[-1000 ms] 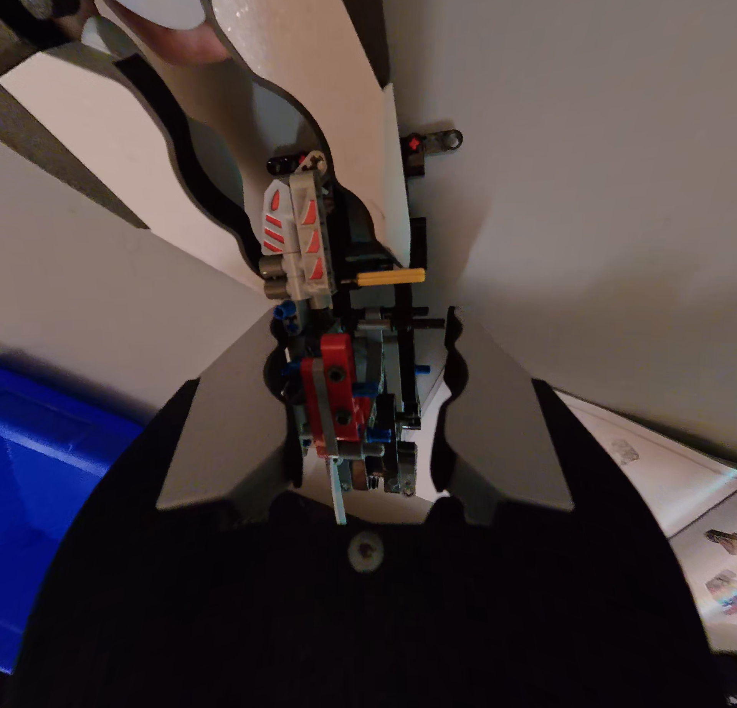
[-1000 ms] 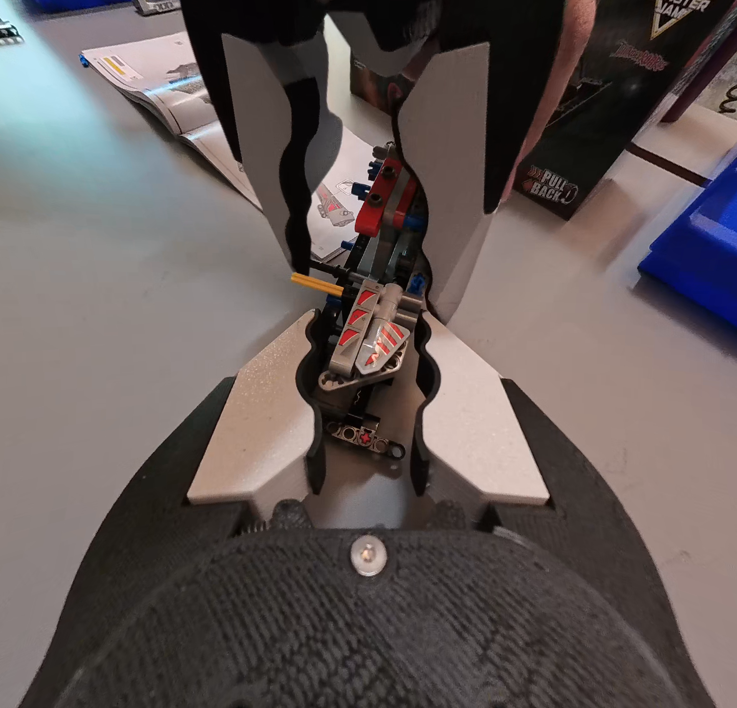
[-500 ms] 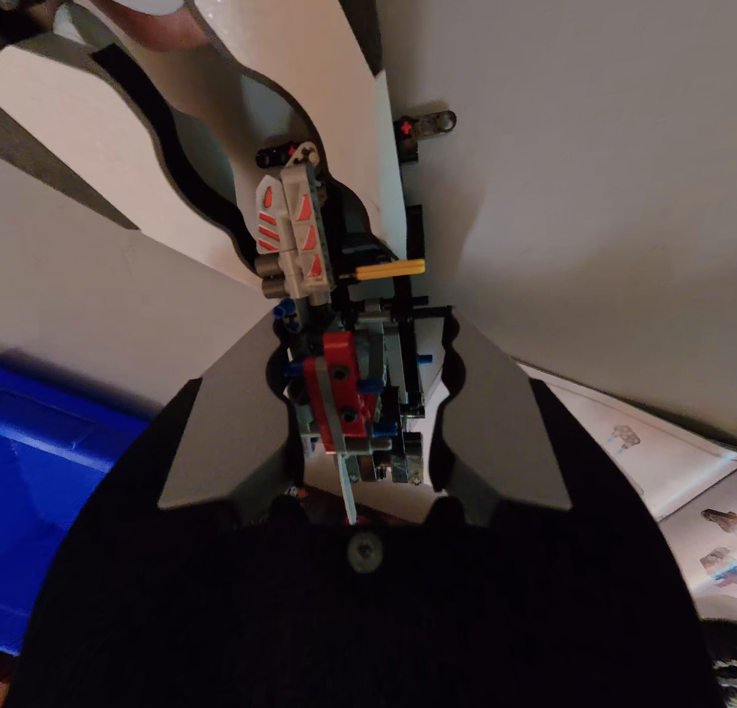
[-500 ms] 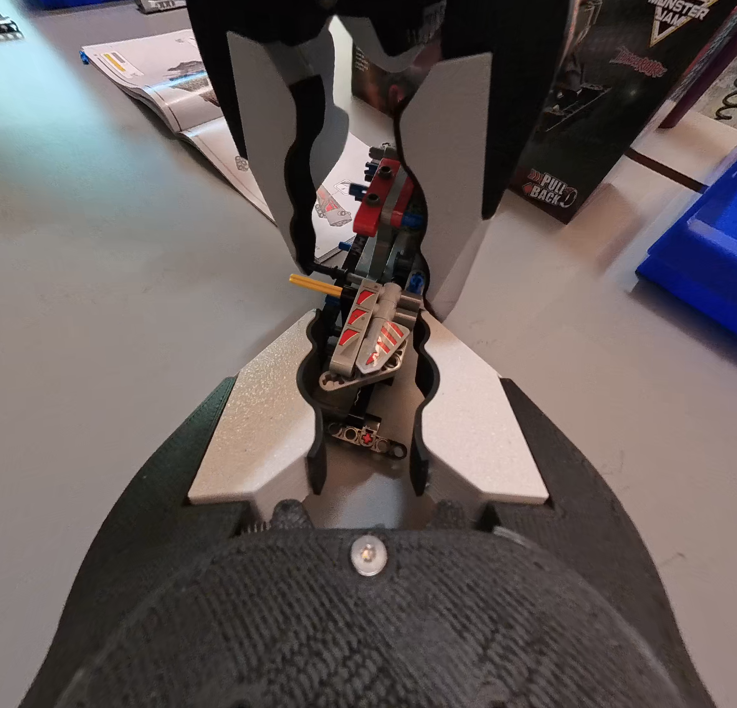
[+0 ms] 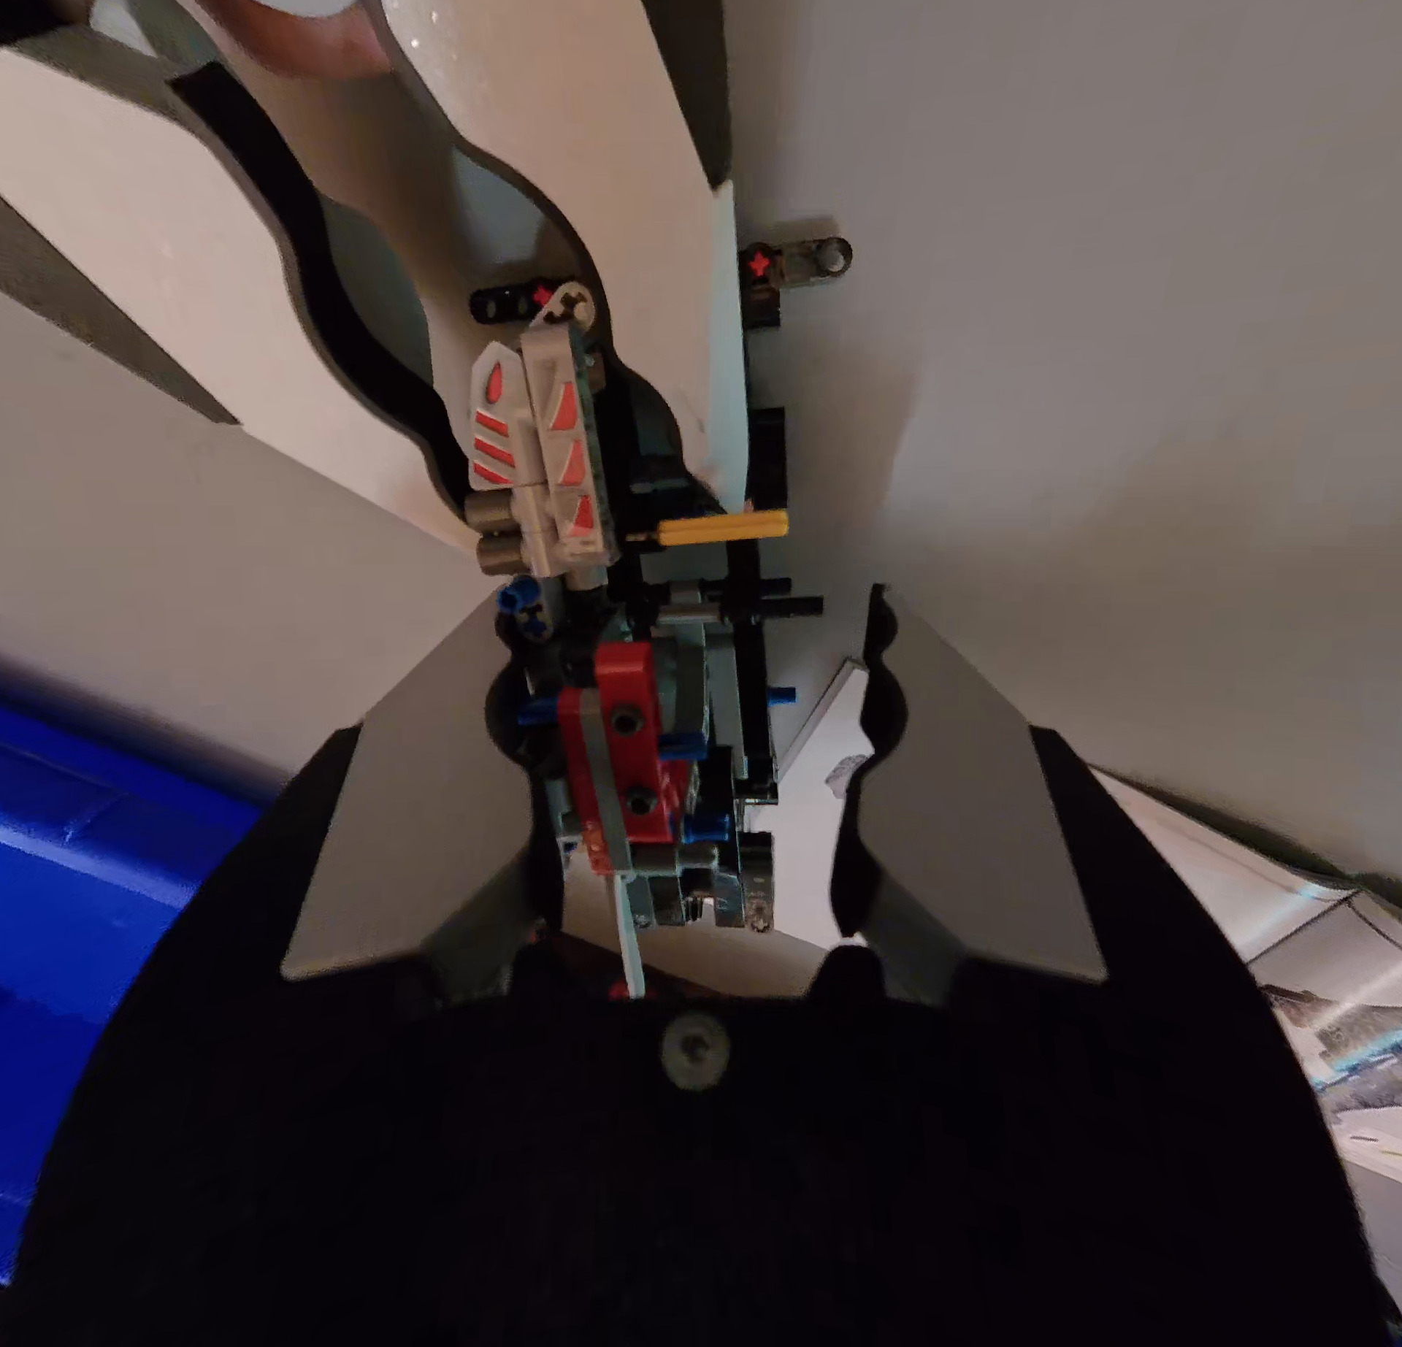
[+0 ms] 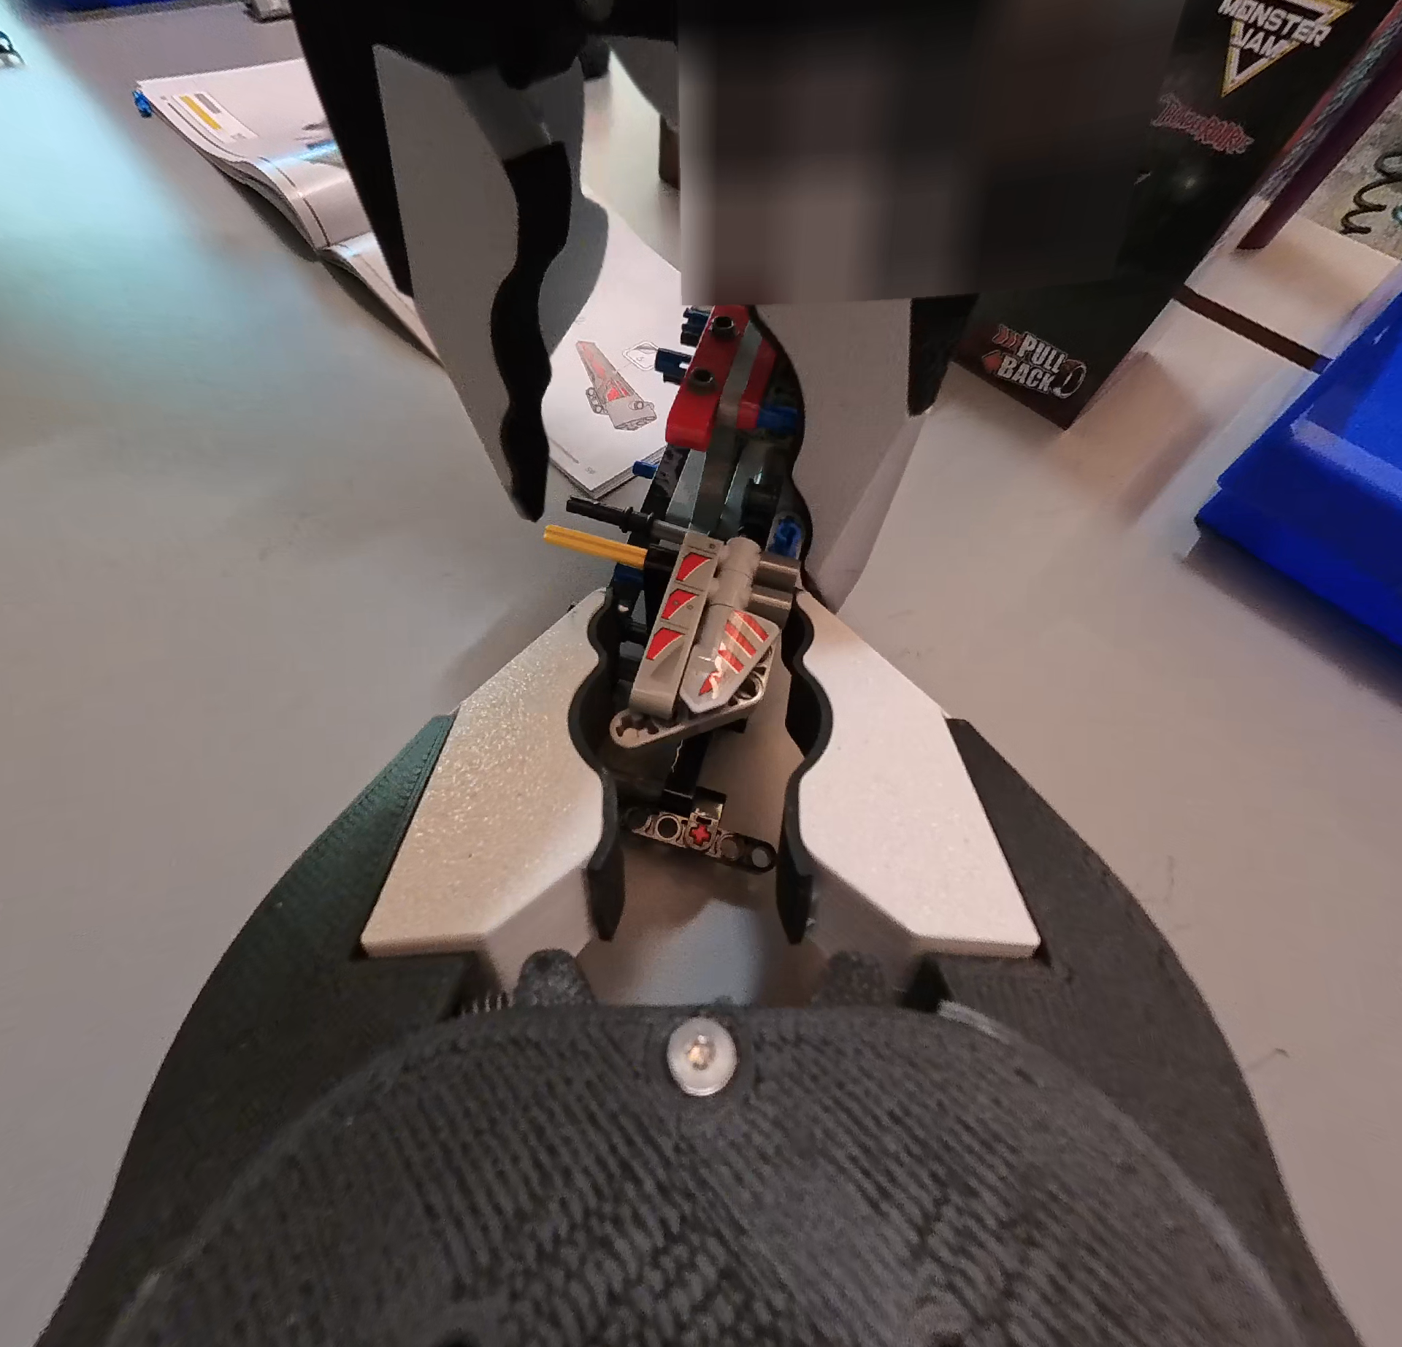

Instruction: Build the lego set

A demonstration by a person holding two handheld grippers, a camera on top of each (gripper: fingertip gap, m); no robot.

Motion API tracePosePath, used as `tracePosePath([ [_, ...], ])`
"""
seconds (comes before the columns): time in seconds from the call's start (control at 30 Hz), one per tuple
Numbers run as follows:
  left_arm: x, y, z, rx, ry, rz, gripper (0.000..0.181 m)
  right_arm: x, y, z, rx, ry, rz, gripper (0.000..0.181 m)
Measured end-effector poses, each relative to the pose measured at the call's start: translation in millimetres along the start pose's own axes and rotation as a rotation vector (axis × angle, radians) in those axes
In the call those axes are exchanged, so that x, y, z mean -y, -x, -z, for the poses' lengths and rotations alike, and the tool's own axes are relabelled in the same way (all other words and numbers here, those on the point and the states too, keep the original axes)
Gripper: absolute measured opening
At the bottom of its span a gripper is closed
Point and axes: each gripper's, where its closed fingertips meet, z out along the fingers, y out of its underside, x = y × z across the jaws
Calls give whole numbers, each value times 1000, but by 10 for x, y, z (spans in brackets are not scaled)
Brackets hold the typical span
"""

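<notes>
Lego assembly (image 6: pixel 705 613) between right gripper (image 6: pixel 694 704) fingers, left gripper (image 5: pixel 683 764) spread.

My right gripper (image 6: pixel 694 704) has pale grey wavy-edged fingers (image 6: pixel 501 787), black textured body, silver screw (image 6: pixel 700 1058) behind.

One lego model (image 6: pixel 705 597), one booklet (image 6: pixel 296 165), perhaps two blue bins (image 6: pixel 1320 476)

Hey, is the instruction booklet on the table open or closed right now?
Open. The instruction booklet lies spread flat on the table, printed pages facing up, behind the left gripper.
</notes>
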Motion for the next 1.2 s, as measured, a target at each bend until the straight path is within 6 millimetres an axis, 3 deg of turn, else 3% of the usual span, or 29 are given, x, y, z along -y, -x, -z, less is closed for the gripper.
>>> tracePosePath([
  [0.17, 4, 34, 9, 20, -2, 21, 73, 6, 7, -5, 0, -2, 8, 40],
  [1.2, 38, 19, 29, 24, 8, 63, 70, 5, -44, -36, -38, 8, -16, 37],
])
